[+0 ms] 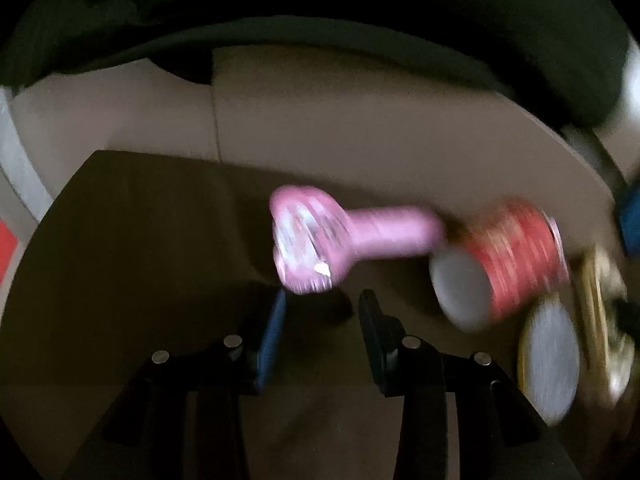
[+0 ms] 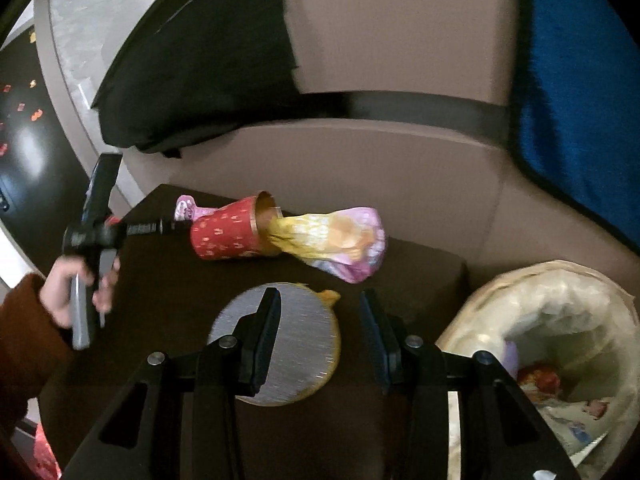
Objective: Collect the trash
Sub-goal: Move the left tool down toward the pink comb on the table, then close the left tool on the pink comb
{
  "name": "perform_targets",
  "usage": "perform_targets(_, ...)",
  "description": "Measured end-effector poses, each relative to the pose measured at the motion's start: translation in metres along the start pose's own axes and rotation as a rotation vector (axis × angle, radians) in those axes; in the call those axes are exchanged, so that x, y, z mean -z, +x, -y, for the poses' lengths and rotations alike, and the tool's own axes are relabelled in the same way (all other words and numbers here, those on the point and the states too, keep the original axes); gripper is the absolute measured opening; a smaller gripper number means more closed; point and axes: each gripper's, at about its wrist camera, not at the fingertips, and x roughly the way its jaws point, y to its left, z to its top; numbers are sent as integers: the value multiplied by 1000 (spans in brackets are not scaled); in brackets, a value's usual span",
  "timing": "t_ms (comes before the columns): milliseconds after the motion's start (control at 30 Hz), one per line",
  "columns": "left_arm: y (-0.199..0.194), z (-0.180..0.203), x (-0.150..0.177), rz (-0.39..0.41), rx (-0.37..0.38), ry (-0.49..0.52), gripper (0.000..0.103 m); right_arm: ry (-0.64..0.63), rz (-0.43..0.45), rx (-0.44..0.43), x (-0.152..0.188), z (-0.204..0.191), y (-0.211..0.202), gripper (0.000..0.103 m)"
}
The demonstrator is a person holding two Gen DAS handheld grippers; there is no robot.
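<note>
Blur smears most of the left wrist view, so the left gripper (image 1: 322,304) seems to be in motion. Its fingers (image 1: 272,332) stand parted and hold nothing. Just beyond their tips lies a pink wrapper (image 1: 316,240) on the dark surface (image 1: 140,220), with a red cup (image 1: 516,256) on its side to the right and a gold cup (image 1: 568,344) nearer the edge of the view. The open fingers pointed at the pink wrapper suggest it is the next piece of trash to be taken.

From the right wrist view, the right gripper (image 2: 320,308) hovers above the same surface (image 2: 160,288), fingers (image 2: 268,320) spread wide and empty. Beneath the left finger sits the gold cup (image 2: 296,344), its silvery bottom facing the camera. Farther back the red cup (image 2: 228,232) lies tipped over, a yellow and pink wrapper (image 2: 340,244) spilling from its mouth. The pink wrapper (image 2: 186,204) peeks out behind it, where the left gripper (image 2: 176,226) reaches in, held by the person's left hand (image 2: 76,292). A lined trash bin (image 2: 560,320) stands low beside the surface at the right, already holding some scraps, handy for drops. Whether the left fingers touch the pink wrapper cannot be told.
</note>
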Motion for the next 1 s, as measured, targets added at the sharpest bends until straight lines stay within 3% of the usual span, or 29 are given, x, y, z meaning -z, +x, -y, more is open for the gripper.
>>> perform_targets(133,-22,3,25,-38,136,30,39,-13,-1,-14,2,-10,0,39)
perform_targets(200,-31,-1,26,-6,207,31,39,-15,2,-17,3,-11,-1,39)
perform_targets(300,-34,-9,6,68,180,22,39,-13,5,-16,6,-11,-7,39)
perform_targets(467,-3,-48,-42,179,110,-146,40,2,14,-12,12,-9,-17,39)
perform_targets(600,25,-68,-70,165,66,-202,40,2,4,13,19,-5,-22,39)
perform_targets(700,45,-78,-82,100,120,-230,40,-7,-9,28,22,-1,-25,39)
perform_targets(800,49,-78,-77,22,246,-188,40,-11,-12,35,23,4,-27,39)
perform_targets(900,35,-68,-57,-13,322,-80,40,-1,-4,23,21,8,-28,39)
perform_targets(1000,16,-53,-36,-16,294,63,40,10,6,-6,22,7,-28,39)
